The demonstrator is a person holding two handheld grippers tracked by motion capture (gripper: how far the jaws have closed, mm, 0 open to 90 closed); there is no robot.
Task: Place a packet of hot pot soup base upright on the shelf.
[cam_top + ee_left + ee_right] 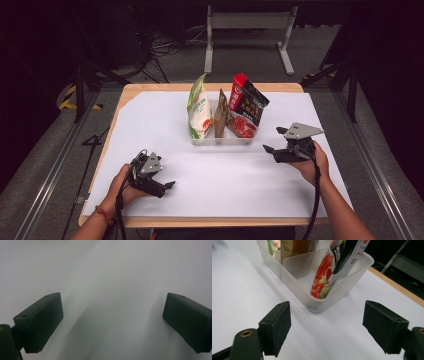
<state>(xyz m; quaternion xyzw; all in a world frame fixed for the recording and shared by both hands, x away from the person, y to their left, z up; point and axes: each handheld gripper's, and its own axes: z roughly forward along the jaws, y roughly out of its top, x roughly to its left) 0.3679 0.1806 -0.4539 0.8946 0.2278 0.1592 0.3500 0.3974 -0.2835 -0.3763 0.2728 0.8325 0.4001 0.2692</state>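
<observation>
Two empty grippers: I am holding my right gripper (274,142), jaws apart, right of centre near the clear bin (317,306) of standing packets (246,106); probably reaching next. Left gripper (167,189), also apart, is idling lower left.

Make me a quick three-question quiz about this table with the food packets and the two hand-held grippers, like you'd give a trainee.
1. True or false: the right gripper has a packet clamped between its jaws.
2. How many packets stand in the clear bin? A) two B) three C) five
3. Fill in: the left gripper is held over the bare white ____.

Key
1. False. Its jaws stand open with nothing between them, facing the bin's near corner.
2. B: the green and white packet, the brown packet and the red and black packet.
3. Table cover; this gripper is open too, away from the bin.
</observation>
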